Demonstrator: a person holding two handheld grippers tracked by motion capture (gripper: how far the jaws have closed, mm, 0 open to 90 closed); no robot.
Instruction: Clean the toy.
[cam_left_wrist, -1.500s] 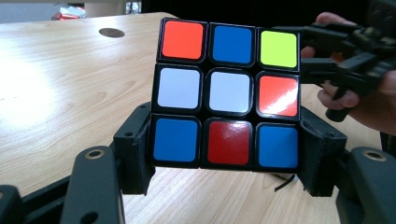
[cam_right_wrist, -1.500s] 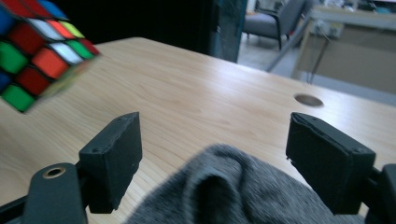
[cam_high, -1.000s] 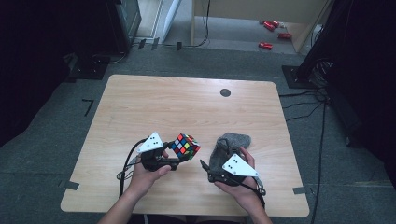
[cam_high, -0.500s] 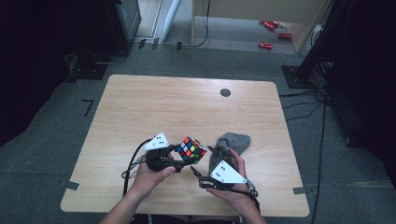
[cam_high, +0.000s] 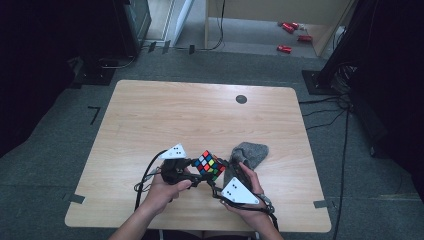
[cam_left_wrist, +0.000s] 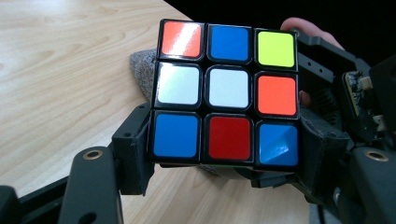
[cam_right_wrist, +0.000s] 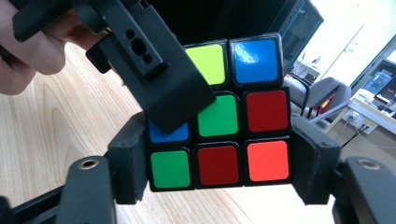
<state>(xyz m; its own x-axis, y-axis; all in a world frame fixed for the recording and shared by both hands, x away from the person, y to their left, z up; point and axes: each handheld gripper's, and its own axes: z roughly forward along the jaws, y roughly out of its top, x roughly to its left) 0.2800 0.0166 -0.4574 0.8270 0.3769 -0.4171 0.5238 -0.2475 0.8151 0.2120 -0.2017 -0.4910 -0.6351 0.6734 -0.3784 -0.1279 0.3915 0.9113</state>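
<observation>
Toward six o'clock on my wooden worktop (cam_high: 150, 115), a grey cloth (cam_high: 250, 155) lies just right of centre. At its nine o'clock I hold the puzzle cube (cam_high: 209, 165) lifted between both tools. My left tongs (cam_high: 196, 176) pinch its lower layer, and my right tongs (cam_high: 216, 186) pinch it from the opposite side.

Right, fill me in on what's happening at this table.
A person holds a colour puzzle cube up off the wooden table between two hand-held grippers. The left gripper and the right gripper each clamp it across its bottom layer. A grey cloth lies on the table beside the right hand.
</observation>
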